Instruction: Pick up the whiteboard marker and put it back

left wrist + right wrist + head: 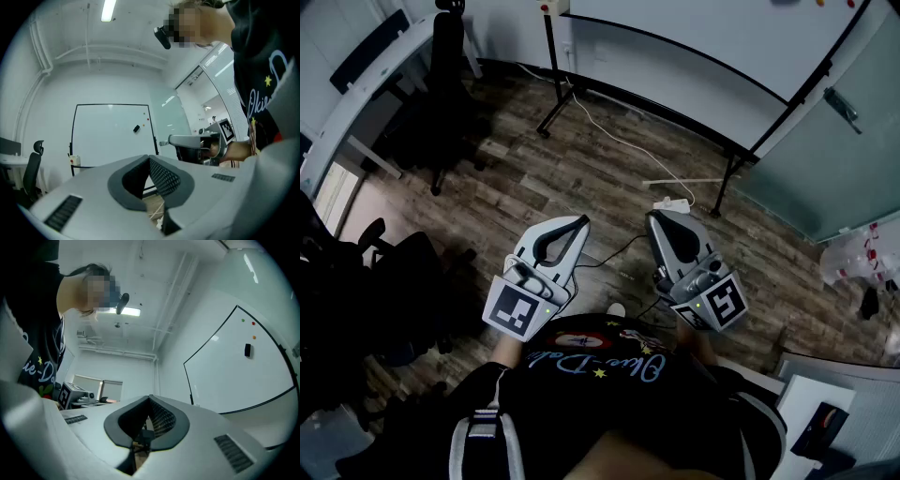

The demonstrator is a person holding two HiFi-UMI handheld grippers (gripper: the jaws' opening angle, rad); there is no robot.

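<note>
Close to the person's torso, at the near edge of the head view: left gripper (pixel 579 222) and right gripper (pixel 654 217) are side by side, both pointing toward the far whiteboard (pixel 703 42). Each gripper view shows its jaws brought together at the tips, with nothing between them. Whiteboard marker: not identified in any view. A pale stick (pixel 680 181) lies on the wood floor (pixel 591 159) near the board's right leg, too small to call. A dark block (pixel 136 128) sits on the board face, likely an eraser. Judgement: the task is at the search stage. To do it well, the person locates the marker first, spreads one gripper's jaws before the approach, closes across the barrel mid-length, and keeps the other gripper well clear
</note>
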